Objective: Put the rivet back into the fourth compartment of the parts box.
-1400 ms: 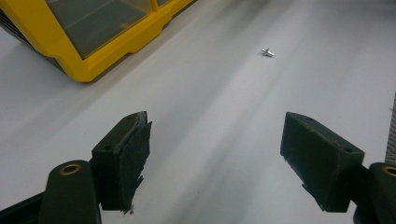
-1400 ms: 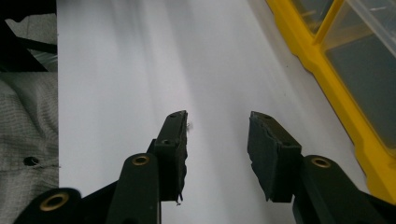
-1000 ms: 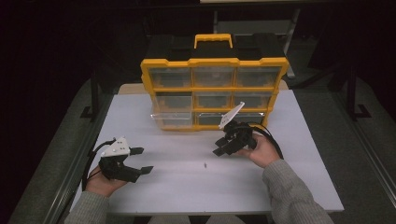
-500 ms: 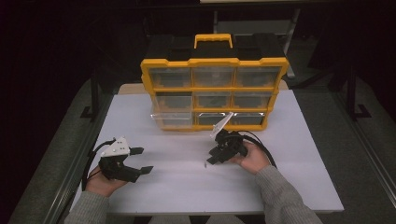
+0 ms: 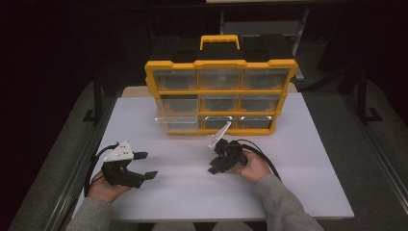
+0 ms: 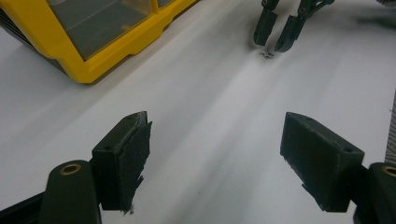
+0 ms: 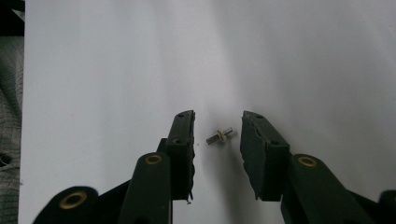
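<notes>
We see a tiny metal pin lying on the white table. Our right gripper points down at it, and its jaws have just been closing. The pin sits between them, but they do not touch it. The yellow box stands at 12 o'clock from the pin. Our left gripper rests at 9 o'clock, spread wide with nothing inside.

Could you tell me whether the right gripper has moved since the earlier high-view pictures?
Yes. The right gripper has moved away from the yellow organizer, toward the table's near edge; its jaws have been closing around a small screw.
</notes>
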